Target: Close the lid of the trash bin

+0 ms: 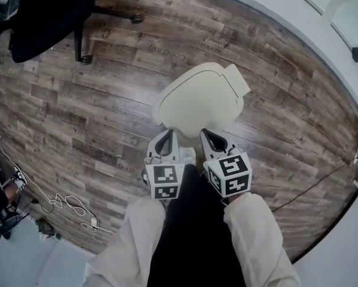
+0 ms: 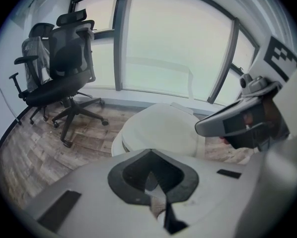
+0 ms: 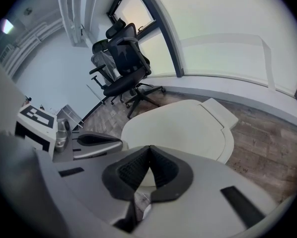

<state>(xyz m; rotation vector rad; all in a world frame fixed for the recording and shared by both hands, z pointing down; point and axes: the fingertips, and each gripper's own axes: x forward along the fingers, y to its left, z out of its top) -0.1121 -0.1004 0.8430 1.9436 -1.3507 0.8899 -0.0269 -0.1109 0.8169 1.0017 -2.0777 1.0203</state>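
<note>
On the wooden floor (image 1: 77, 118), just ahead of both grippers, the trash bin (image 1: 182, 125) is seen with its lid (image 1: 200, 97) lying flat, apparently shut; the left gripper (image 1: 167, 135) and right gripper (image 1: 211, 135) are held closed and empty, probably because no push is needed.

2 office chairs (image 2: 64, 78) (by the window (image 2: 173, 43)) stand on wood floor (image 1: 77, 118).

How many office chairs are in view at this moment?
2. A black office chair stands on the wood floor, left of the trash bin in the left gripper view. A second chair stands close behind it, partly covered. Others may be out of frame.
</note>
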